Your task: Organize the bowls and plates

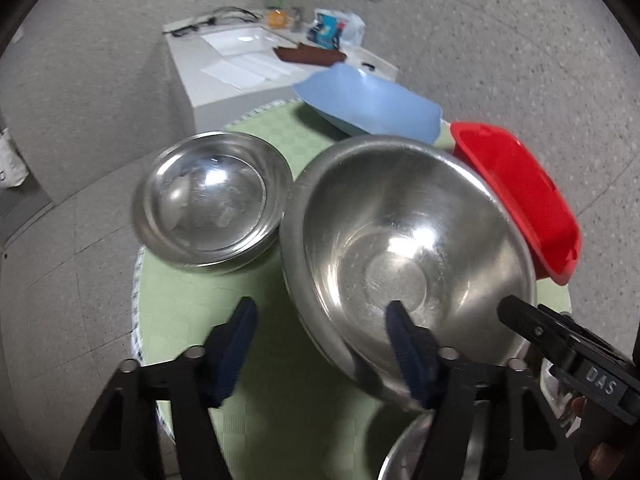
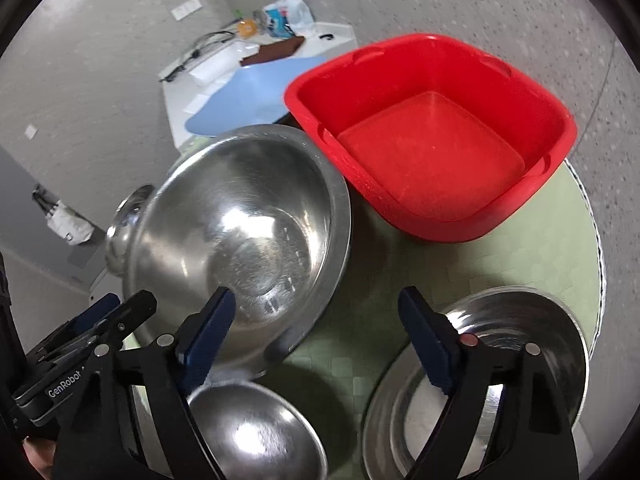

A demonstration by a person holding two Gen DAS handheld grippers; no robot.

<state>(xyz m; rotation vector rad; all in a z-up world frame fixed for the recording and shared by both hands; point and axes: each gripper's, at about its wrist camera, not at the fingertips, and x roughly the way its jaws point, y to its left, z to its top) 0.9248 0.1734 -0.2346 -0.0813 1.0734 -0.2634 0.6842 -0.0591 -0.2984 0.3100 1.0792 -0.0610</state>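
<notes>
A large steel bowl (image 1: 408,264) sits on the round green-matted table (image 1: 256,272). My left gripper (image 1: 320,316) is open and straddles the bowl's near rim, with one finger inside and one over the mat, neither pad touching it. A smaller steel bowl (image 1: 208,200) stands to its left. My right gripper (image 2: 316,304) is open above the mat, its left finger over the large steel bowl (image 2: 240,232) and its right finger over a shallow steel dish (image 2: 500,360). Another small steel bowl (image 2: 256,432) lies just below it.
A red plastic basin (image 2: 432,140) stands at the table's far right, touching the large bowl. A blue plastic basin (image 1: 368,100) lies tilted behind. Beyond stands a white counter with a sink (image 1: 240,40) and clutter. A speckled floor surrounds the table.
</notes>
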